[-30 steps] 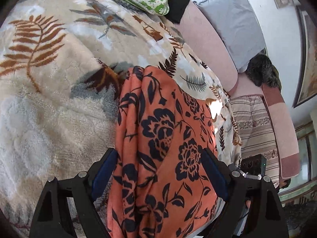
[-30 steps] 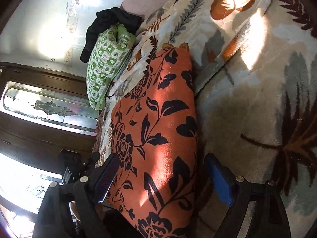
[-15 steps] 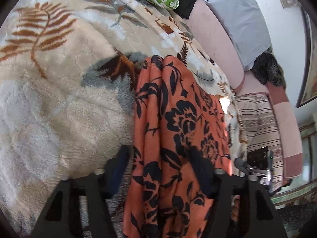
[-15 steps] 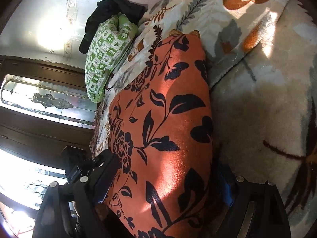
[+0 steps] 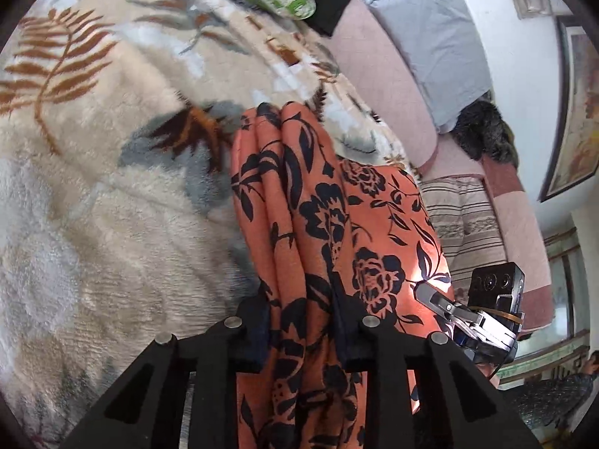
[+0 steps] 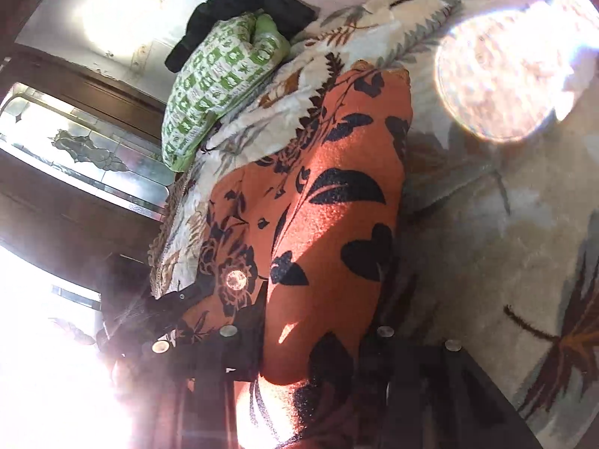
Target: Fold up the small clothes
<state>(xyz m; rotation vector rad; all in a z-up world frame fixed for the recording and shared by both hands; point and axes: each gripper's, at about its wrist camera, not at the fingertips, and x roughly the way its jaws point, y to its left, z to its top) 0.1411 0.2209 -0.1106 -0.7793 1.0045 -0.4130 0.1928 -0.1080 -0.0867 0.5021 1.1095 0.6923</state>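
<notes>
An orange garment with a black flower print point(image 5: 325, 224) lies on a leaf-patterned fleece blanket point(image 5: 93, 187). My left gripper point(image 5: 299, 321) is shut on the near edge of the garment, which bunches in folds between its black fingers point(image 5: 254, 321). In the right wrist view the same garment point(image 6: 318, 217) runs away from me, and my right gripper point(image 6: 314, 340) is shut on its near end. The right gripper also shows at the garment's right edge in the left wrist view point(image 5: 468, 314). Sun glare washes out parts of the right wrist view.
A green-and-white patterned pillow point(image 6: 221, 86) and a black garment point(image 6: 243, 3) lie at the far end of the blanket. A grey pillow point(image 5: 430, 37), a pink sofa back point(image 5: 382, 86) and a striped cloth point(image 5: 464, 217) are to the right. A window point(image 6: 86, 149) is at left.
Both grippers went from open around the garment's near edge to shut on it. The cloth has bunched and lifted between the fingers.
</notes>
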